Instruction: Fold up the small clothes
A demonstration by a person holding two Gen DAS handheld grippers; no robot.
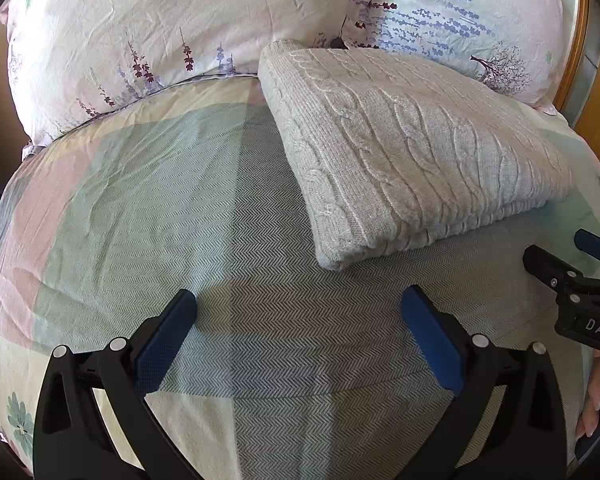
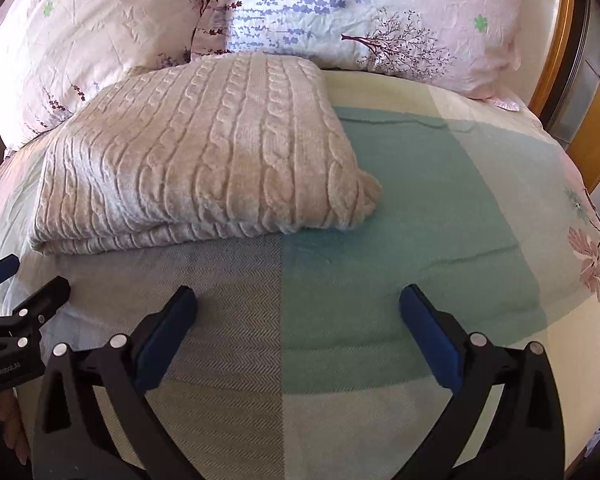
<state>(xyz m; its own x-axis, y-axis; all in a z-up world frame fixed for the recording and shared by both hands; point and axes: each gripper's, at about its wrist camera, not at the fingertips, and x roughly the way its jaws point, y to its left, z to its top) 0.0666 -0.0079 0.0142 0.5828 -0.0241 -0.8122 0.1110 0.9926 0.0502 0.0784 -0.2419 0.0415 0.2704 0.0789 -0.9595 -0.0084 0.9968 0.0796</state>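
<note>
A: Sweater (image 1: 412,148) position?
B: Folded, flat on the bed (image 1: 160,208), against the pillows (image 1: 172,28) at its head edge.
A: Fingers?
B: Left gripper (image 1: 299,334) and right gripper (image 2: 298,334) spread wide, empty, apparently hovering.

2 floral pillows (image 1: 172,40), patchwork bedspread (image 1: 160,200)
</note>
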